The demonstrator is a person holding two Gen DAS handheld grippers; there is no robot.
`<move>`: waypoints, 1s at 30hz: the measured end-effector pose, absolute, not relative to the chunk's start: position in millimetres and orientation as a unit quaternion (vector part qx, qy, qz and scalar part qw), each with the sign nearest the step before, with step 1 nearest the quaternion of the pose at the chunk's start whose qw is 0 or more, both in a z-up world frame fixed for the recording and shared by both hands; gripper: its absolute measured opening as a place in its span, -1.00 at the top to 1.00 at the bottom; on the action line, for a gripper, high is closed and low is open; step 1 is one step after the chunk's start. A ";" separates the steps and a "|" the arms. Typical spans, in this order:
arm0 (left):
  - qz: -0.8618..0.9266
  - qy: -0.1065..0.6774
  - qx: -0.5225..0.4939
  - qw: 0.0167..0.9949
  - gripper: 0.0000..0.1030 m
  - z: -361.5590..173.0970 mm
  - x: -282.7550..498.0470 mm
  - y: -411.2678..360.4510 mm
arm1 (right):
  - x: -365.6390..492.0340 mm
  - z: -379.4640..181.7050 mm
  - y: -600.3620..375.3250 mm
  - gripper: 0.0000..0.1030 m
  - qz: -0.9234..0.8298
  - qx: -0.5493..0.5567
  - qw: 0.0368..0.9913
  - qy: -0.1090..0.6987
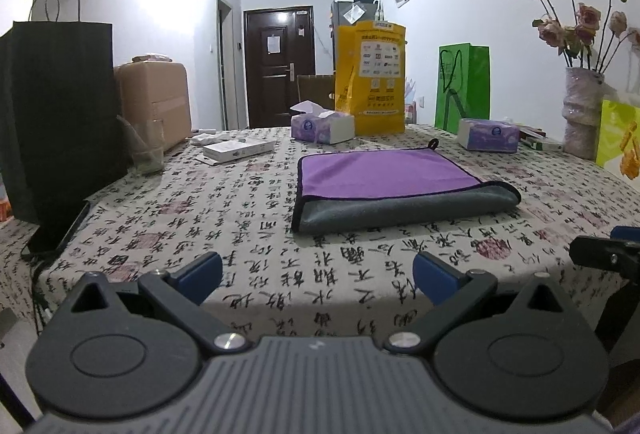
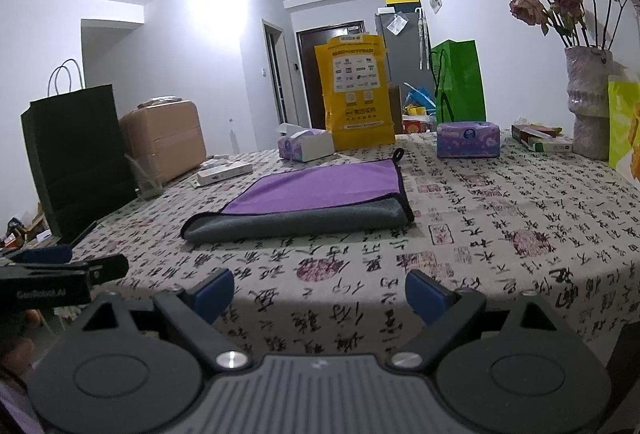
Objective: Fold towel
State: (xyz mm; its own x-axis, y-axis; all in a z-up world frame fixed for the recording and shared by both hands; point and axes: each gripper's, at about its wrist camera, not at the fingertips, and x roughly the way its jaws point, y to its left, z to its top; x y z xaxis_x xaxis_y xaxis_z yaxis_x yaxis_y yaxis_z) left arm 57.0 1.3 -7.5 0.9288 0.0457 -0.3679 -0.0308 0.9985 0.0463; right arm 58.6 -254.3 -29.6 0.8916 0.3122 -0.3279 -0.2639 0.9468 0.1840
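A towel, purple on top and grey underneath, lies folded flat on the table with a small black loop at its far right corner. It also shows in the right wrist view. My left gripper is open and empty, held back near the table's front edge, short of the towel. My right gripper is open and empty, also near the front edge, with the towel ahead and to the left. Each gripper shows at the edge of the other's view, the right one and the left one.
The table wears a calligraphy-print cloth. Around the towel stand a black paper bag, a cardboard box, a white box, two tissue packs, a yellow bag, a green bag and a flower vase.
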 end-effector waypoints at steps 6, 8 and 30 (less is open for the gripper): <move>0.024 0.204 0.016 0.979 -1.00 -10.2 80.8 1.7 | 80.1 -25.4 -256.7 -0.79 0.147 0.067 0.971 0.174; 0.024 0.211 0.016 0.977 -1.00 -11.1 89.2 2.5 | 88.9 -25.2 -257.3 -0.79 0.146 0.065 0.971 0.178; -0.036 0.237 0.034 0.970 -0.86 -9.5 218.1 11.7 | 228.3 -18.1 -279.1 -0.44 0.146 0.006 0.967 0.210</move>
State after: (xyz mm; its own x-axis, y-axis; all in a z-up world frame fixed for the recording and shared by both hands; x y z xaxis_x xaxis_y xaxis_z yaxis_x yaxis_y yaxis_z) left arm 218.1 11.7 -9.5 0.8849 -0.0538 -0.4627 0.0857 0.9951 0.0483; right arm 228.3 -279.1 -18.1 0.8698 0.2844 -0.4033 -0.2791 0.9575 0.0733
